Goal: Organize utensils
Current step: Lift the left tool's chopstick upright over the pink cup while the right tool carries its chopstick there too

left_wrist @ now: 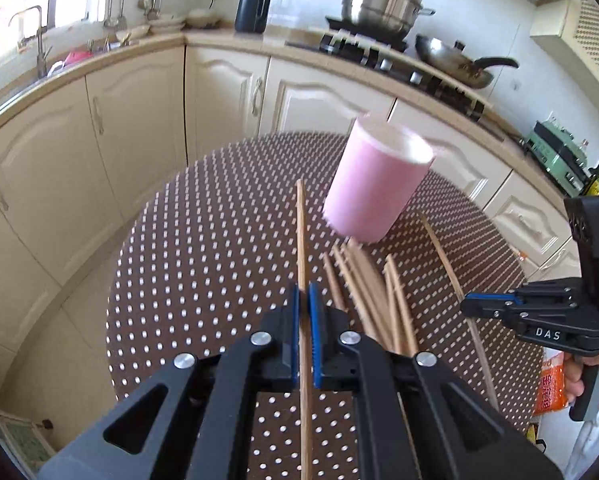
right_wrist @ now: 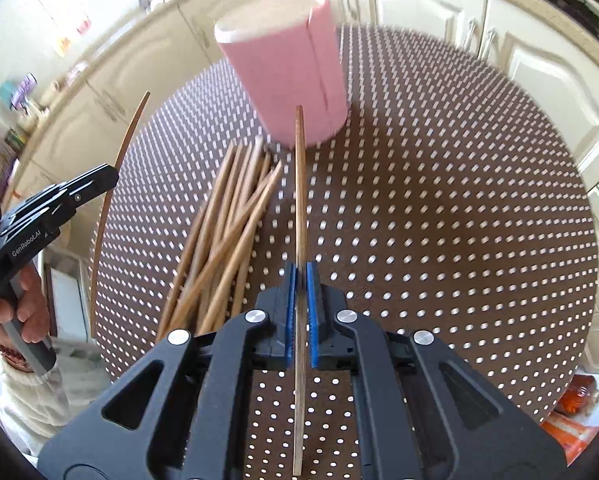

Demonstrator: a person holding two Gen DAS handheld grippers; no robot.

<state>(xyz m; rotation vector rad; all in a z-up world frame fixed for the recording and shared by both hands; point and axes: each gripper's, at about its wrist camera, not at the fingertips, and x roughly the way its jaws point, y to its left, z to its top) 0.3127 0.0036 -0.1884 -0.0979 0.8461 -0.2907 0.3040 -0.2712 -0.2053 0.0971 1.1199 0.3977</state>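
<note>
A pile of chopsticks (right_wrist: 223, 232) lies on the dotted table (right_wrist: 439, 220), the pink holder (right_wrist: 291, 68) at its 12 o'clock. Left gripper (left_wrist: 304, 300) and right gripper (right_wrist: 300, 276), angled downward, each clamp one chopstick (left_wrist: 301, 232) pointing toward 12.
</note>
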